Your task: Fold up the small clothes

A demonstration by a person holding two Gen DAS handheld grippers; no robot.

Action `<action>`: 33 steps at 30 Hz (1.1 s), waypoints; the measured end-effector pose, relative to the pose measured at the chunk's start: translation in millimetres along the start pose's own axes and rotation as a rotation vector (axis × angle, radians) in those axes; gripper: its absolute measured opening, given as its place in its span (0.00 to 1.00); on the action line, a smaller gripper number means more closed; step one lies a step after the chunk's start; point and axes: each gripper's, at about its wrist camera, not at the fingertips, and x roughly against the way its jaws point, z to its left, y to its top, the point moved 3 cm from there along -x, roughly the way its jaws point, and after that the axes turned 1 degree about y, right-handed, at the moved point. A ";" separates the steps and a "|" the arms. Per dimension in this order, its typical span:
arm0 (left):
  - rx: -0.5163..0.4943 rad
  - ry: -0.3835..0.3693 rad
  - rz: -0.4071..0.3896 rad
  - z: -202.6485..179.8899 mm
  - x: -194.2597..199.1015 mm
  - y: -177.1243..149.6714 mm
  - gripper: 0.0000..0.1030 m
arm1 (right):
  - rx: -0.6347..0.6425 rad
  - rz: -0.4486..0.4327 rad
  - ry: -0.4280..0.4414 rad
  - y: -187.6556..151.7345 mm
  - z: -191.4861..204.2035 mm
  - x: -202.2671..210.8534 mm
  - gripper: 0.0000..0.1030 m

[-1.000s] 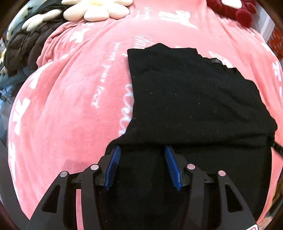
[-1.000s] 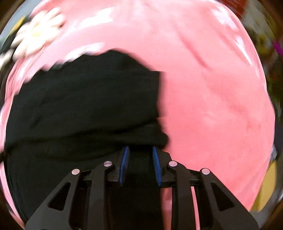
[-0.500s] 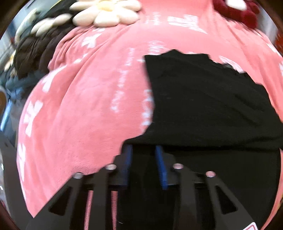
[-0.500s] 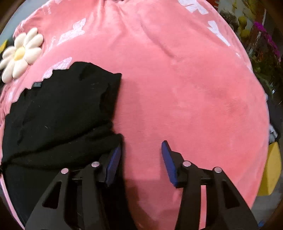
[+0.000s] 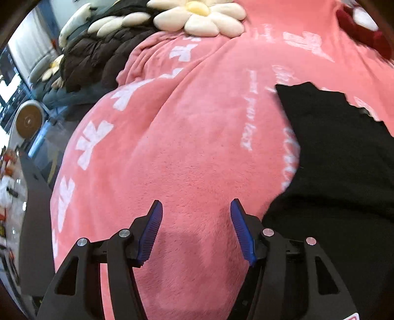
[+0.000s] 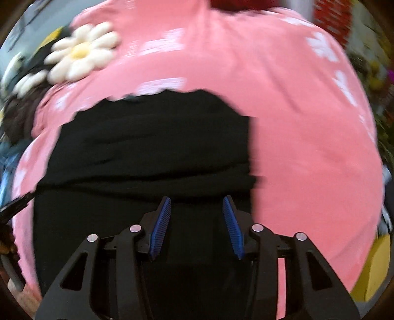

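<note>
Both grippers have let go. Half a second ago the left gripper [image 5: 196, 227] was pinched narrow on the near-left corner of the black garment [image 5: 344, 177]; now its blue pads [image 5: 149, 233] stand wide apart over bare pink blanket [image 5: 187, 152], just left of the cloth and holding nothing. The right gripper [image 6: 196, 225], which was off the garment's right edge over the blanket half a second ago, is now above the near part of the black garment [image 6: 147, 152], its jaws moderately wide with only dark fabric showing between them; nothing is clamped.

The garment lies flat on the blanket, a folded-over upper layer ending in a crosswise edge just beyond the right gripper's pads. My reading is that one fold has been laid down and released, and the hands are repositioning for the next one. The right wrist view is smeared by motion, so finer creases cannot be judged.

White cursive lettering and bow-like motifs run across the blanket beside the garment's left edge, but the script is too distorted to read. A small dark tag sits at the garment's far edge, illegible. A daisy-shaped cushion [image 5: 199, 17] rests at the far end, beside a dark quilted jacket [image 5: 98, 54].
</note>
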 end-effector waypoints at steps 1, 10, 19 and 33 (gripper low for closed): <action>-0.030 0.008 -0.022 -0.6 6.9 -1.0 0.54 | 0.019 0.000 0.016 5.2 15.1 -1.1 0.40; -0.115 -0.111 0.012 -26.6 32.5 -21.5 0.55 | 0.112 0.076 -0.074 38.8 76.7 -58.7 0.36; -0.157 -0.186 0.048 -50.0 39.7 -36.5 0.55 | -0.015 0.027 -0.151 55.2 21.2 -42.6 0.34; -0.196 -0.187 0.076 -74.4 43.2 -46.4 0.57 | -0.163 0.049 -0.267 31.1 -84.4 -26.6 0.42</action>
